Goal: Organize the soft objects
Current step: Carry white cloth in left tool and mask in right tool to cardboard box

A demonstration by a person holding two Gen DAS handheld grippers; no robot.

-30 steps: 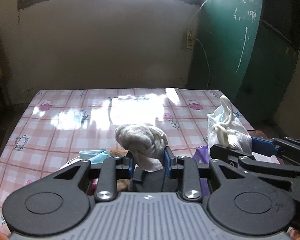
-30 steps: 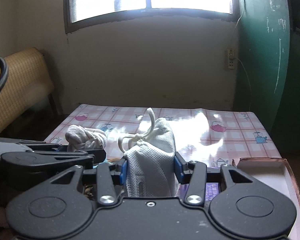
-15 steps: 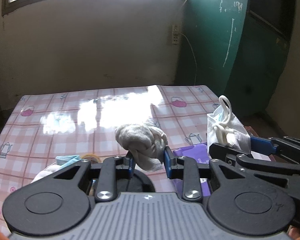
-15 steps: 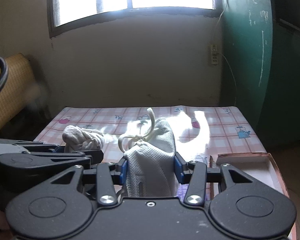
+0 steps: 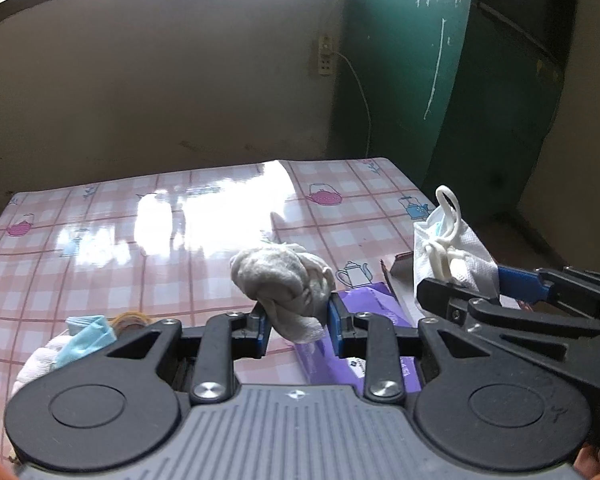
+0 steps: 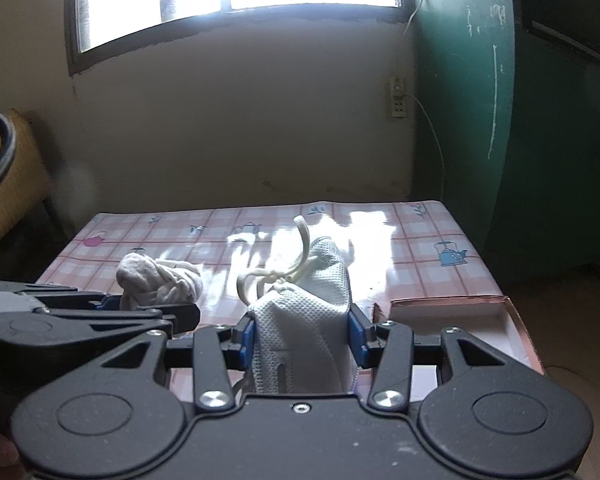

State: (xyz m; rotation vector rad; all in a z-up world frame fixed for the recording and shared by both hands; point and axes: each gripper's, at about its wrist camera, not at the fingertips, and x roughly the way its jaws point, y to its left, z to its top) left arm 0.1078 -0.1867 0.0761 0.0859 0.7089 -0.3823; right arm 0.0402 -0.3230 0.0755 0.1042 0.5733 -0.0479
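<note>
My left gripper (image 5: 298, 330) is shut on a crumpled grey-white sock (image 5: 286, 280) and holds it above the table. My right gripper (image 6: 302, 338) is shut on a white face mask (image 6: 304, 320) with cream ear loops. The right gripper and its mask (image 5: 448, 252) also show at the right of the left wrist view. The left gripper and the sock (image 6: 156, 278) show at the left of the right wrist view. An open cardboard box (image 6: 508, 328) stands at the table's right edge, just right of the right gripper.
The table has a pink checked cloth (image 5: 148, 240) with teapot prints. A purple packet (image 5: 364, 356) lies under the left gripper. A blue mask (image 5: 86, 336) and white cloth (image 5: 36, 364) lie at front left. A green door (image 6: 520, 120) stands at right.
Both grippers have swung to the right with their loads still held. The box has come further into the right wrist view, and the purple packet now lies under the left gripper.
</note>
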